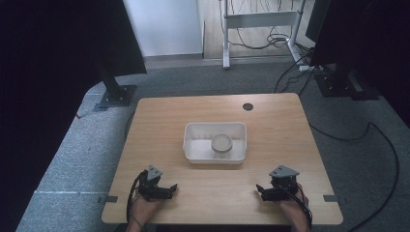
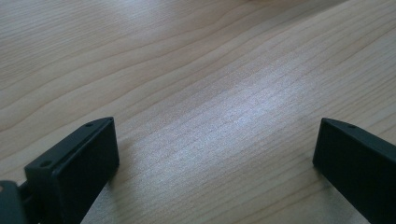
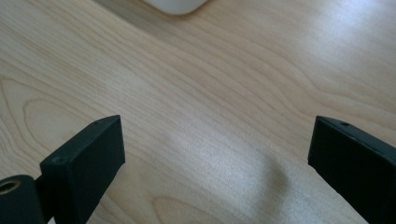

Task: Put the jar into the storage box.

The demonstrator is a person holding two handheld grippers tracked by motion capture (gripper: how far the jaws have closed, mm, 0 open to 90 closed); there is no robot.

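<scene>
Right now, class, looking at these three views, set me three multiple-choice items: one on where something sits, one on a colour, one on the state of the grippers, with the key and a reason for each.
1. Where is the round container?
A. Inside the tray, towards its right side
B. On the bare table beside the tray
C. Between the jaws of the left gripper

2. What colour is the tray?
A. Black
B. White
C. Red

3. How do the jaws of the two grippers stand?
A. Both shut
B. Left shut, right gripper open
C. Both open

Key:
1 A, the high view shows the container within the tray's walls.
2 B, the tray reads white against the light wood.
3 C, each gripper view shows its two black jaws wide apart with bare wood between them.
</scene>
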